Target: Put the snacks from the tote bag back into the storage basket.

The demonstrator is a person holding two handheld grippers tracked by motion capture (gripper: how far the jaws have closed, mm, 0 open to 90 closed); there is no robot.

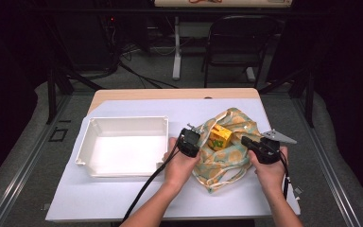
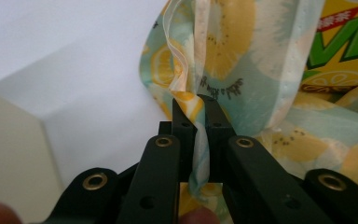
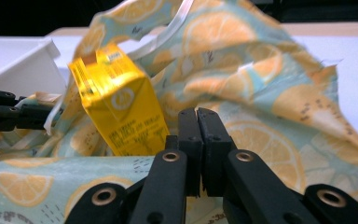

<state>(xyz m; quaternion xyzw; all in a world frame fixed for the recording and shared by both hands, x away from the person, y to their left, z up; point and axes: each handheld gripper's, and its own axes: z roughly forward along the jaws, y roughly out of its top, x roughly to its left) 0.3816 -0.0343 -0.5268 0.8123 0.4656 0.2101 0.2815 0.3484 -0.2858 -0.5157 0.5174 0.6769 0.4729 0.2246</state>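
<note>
Yellow carton [image 1: 220, 137] stands tilted in the mouth of the lemon-print cloth bag [image 1: 227, 158], between your two grippers, just beyond the tips of the right one and apart from them; the bag lies on the white table sheet [image 1: 123, 198] just right of the white tray [image 1: 123, 124]. Your left gripper [image 2: 195, 101] is closed on the bag's edge, a fold of cloth pinched between its jaws; your right gripper [image 3: 198, 114] has its jaws pressed together at the bag's near side, though whether cloth is caught there cannot be told. Both forearms come in from below, your left hand [image 1: 182, 163] at the bag's left edge, your right hand [image 1: 269, 168] at its right.
</note>
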